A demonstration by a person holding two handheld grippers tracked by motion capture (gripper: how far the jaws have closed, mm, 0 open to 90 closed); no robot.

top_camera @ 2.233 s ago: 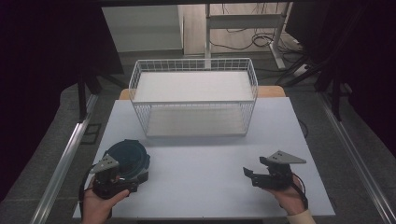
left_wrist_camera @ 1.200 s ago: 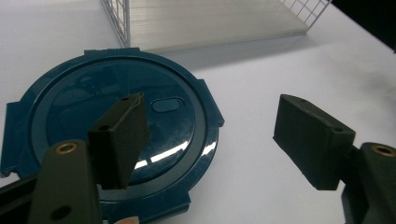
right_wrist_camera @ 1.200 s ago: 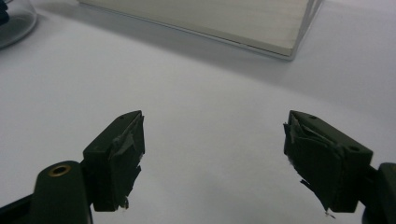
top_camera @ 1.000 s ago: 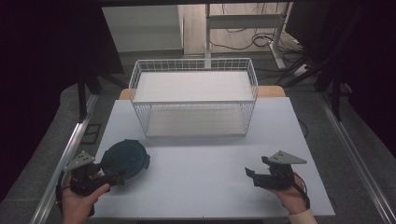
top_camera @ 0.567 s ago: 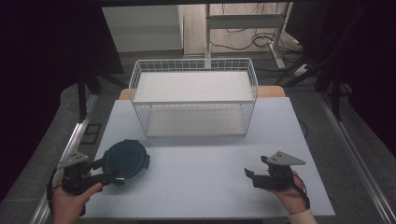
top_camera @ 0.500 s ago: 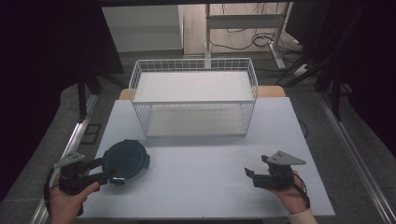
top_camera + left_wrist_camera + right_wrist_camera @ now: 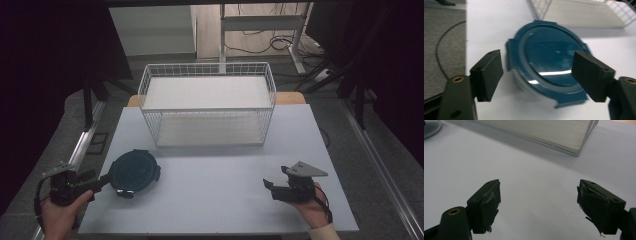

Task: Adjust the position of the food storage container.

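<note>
Overhead, the high view shows the white rectangular tabletop [image 7: 215,200] carrying a white wire-mesh basket [image 7: 207,110] with a pale flat floor at its far edge, and a round dark-teal plastic container with a tabbed lid [image 7: 134,173] near its left edge, toward the near-left corner. The left gripper [image 7: 97,184] sits at that corner, held in a hand [image 7: 59,212], its tips just beside the container. The right gripper [image 7: 270,185], topped by a grey three-cornered plate [image 7: 303,169], rests near the near-right corner, well apart from both objects. The left gripper view adds detail: its black jaws stand wide apart, one on either side of the container [image 7: 549,62], whose glossy lid reflects light and has square tabs on the rim; the clear wall beneath the lid is blurred. The right gripper view shows its jaws apart over bare tabletop [image 7: 531,182], with torn dark tape on the pads [image 7: 490,197], and the basket's corner [image 7: 579,151] beyond.
</note>
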